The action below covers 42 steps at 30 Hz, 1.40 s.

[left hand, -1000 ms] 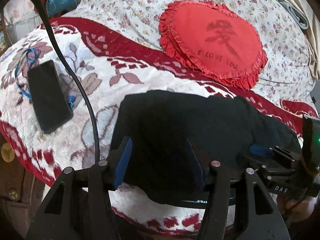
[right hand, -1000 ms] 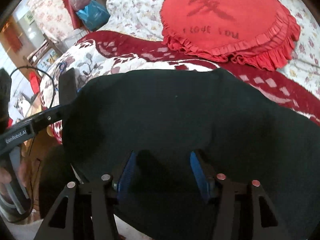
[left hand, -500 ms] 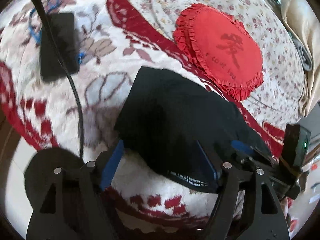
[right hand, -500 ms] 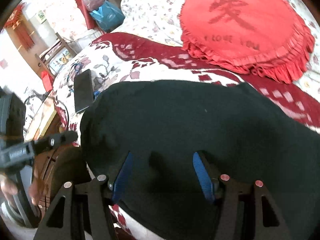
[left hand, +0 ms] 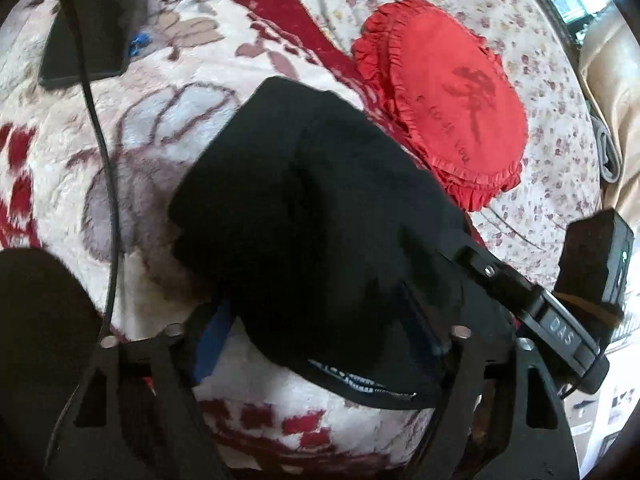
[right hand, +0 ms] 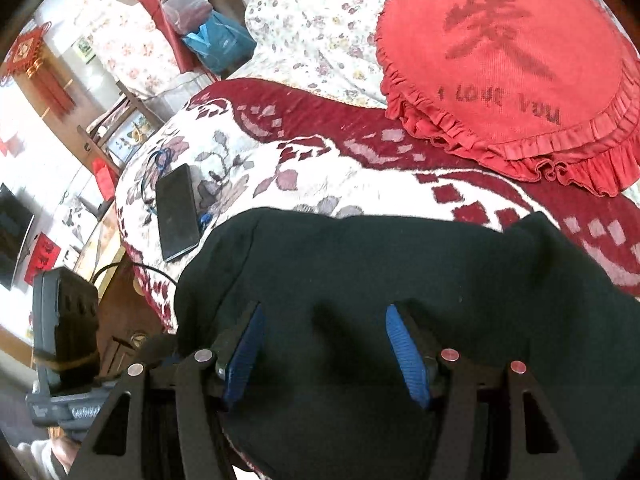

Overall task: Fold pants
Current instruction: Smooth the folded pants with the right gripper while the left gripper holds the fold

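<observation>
**Pants folded to a compact bundle; both grippers spread at its near edge**

While both grippers sit at the near edge of the bed, the pants [left hand: 316,216] lie as a dark, compact bundle on the floral blanket [left hand: 168,120], at the bed's front edge. A waistband strip with white lettering hangs at the bundle's 6 o'clock side in the left wrist view.

Left gripper [left hand: 320,332]: fingers spread wide, one on each flank of the bundle's near end. Blue pad visible at 7 o'clock; the other finger mostly hidden by cloth. No pinch seen.

Right gripper [right hand: 324,352]: fingers [right hand: 244,352] wide apart, blue pads facing each other across dark cloth. Whether the pads touch the fabric, cannot tell.

Surroundings: red heart cushion [right hand: 516,64] at 1 o'clock from the bundle, well apart. Phone [right hand: 176,212] at 10 o'clock in the right wrist view, near the bundle's corner but not touching. Black cable [left hand: 100,152] runs down the blanket at 9 o'clock.

Progress, judged: folding looks largely done; the legs appear doubled over into one stack. Remaining, probably: tucking the hanging waistband, squaring the edges, perhaps a last fold.
</observation>
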Each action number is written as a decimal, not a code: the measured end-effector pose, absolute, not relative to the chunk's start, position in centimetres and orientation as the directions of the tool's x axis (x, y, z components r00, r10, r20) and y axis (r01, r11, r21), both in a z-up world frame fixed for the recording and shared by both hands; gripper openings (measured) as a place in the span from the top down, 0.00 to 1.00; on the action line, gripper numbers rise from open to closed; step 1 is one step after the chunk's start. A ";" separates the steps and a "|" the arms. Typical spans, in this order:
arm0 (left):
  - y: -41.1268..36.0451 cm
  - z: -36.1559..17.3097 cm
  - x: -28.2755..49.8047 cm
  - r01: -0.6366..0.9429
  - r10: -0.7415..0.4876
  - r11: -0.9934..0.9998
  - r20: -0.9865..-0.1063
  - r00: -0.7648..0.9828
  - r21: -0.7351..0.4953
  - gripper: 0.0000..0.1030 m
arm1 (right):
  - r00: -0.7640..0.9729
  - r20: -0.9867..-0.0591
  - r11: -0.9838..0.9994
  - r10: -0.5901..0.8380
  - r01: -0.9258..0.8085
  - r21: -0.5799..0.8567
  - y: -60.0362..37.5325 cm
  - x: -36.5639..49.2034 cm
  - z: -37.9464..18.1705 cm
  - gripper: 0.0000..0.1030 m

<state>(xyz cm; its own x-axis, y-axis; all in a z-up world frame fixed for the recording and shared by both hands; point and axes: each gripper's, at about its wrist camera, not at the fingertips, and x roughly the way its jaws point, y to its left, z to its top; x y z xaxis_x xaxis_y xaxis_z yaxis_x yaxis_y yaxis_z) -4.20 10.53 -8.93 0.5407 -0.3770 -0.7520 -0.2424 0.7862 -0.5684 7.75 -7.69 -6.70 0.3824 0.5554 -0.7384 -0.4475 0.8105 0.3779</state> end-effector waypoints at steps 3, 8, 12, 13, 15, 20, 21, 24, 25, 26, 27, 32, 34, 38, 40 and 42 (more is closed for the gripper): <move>10.2 -7.9 -3.8 -0.208 -0.346 0.817 -0.748 0.567 -0.537 0.82 | 0.388 -0.728 0.804 0.566 -0.453 0.384 -7.4 8.3 -6.5 0.41; 10.0 -6.4 -2.8 -0.139 -0.382 0.819 -0.710 0.591 -0.556 0.88 | 0.374 -0.708 0.780 0.599 -0.471 0.411 -6.0 9.2 -6.9 0.41; 10.4 -5.2 -1.8 -0.092 -0.401 0.821 -0.684 0.610 -0.563 0.89 | 0.400 -0.712 0.795 0.577 -0.474 0.379 -4.5 9.2 -7.4 0.41; 10.6 -4.8 -1.6 -0.080 -0.405 0.822 -0.678 0.614 -0.564 0.89 | 0.401 -0.718 0.800 0.569 -0.471 0.371 -4.0 9.3 -7.6 0.44; 10.8 -4.5 -1.0 -0.070 -0.394 0.834 -0.680 0.619 -0.547 0.90 | 0.401 -0.719 0.801 0.567 -0.474 0.367 -3.3 9.4 -7.8 0.48; 12.4 -3.4 0.7 -0.037 -0.389 0.847 -0.664 0.639 -0.531 0.90 | 0.424 -0.701 0.805 0.573 -0.451 0.385 -2.0 10.6 -7.1 0.51; 12.8 -3.0 1.1 -0.030 -0.384 0.850 -0.658 0.648 -0.526 0.90 | 0.428 -0.688 0.799 0.586 -0.447 0.402 -1.6 11.1 -6.8 0.51; 14.0 -2.4 1.5 -0.025 -0.359 0.865 -0.653 0.667 -0.501 0.90 | 0.426 -0.660 0.777 0.619 -0.453 0.436 -0.6 12.0 -6.1 0.51; 14.4 -2.6 1.3 -0.030 -0.347 0.872 -0.660 0.666 -0.489 0.90 | 0.411 -0.654 0.763 0.636 -0.461 0.453 -0.1 12.3 -6.3 0.51; 14.7 -3.1 1.1 -0.034 -0.336 0.881 -0.673 0.658 -0.473 0.90 | 0.393 -0.658 0.756 0.642 -0.465 0.460 0.3 12.5 -6.6 0.50; 15.0 -4.0 0.8 -0.046 -0.321 0.890 -0.697 0.642 -0.453 0.90 | 0.367 -0.666 0.748 0.649 -0.466 0.472 0.6 12.6 -7.1 0.50; 16.2 -8.5 -0.2 -0.131 -0.301 0.891 -0.783 0.544 -0.434 0.84 | 0.303 -0.690 0.739 0.657 -0.439 0.511 -0.8 11.6 -9.1 0.50; 16.1 -7.9 -0.6 -0.134 -0.274 0.902 -0.783 0.558 -0.411 0.81 | 0.363 -0.703 0.779 0.612 -0.428 0.457 -3.3 10.4 -8.0 0.50; 15.6 -5.9 -1.6 -0.116 -0.198 0.939 -0.782 0.591 -0.325 0.71 | 0.469 -0.764 0.883 0.443 -0.375 0.282 -9.2 8.3 -7.5 0.48; 15.3 -5.3 -1.9 -0.116 -0.166 0.951 -0.788 0.593 -0.288 0.70 | 0.485 -0.794 0.918 0.365 -0.327 0.223 -12.7 7.3 -8.4 0.48; 15.1 -4.8 -2.2 -0.121 -0.144 0.956 -0.789 0.597 -0.267 0.68 | 0.475 -0.821 0.941 0.316 -0.267 0.208 -16.8 6.0 -9.6 0.48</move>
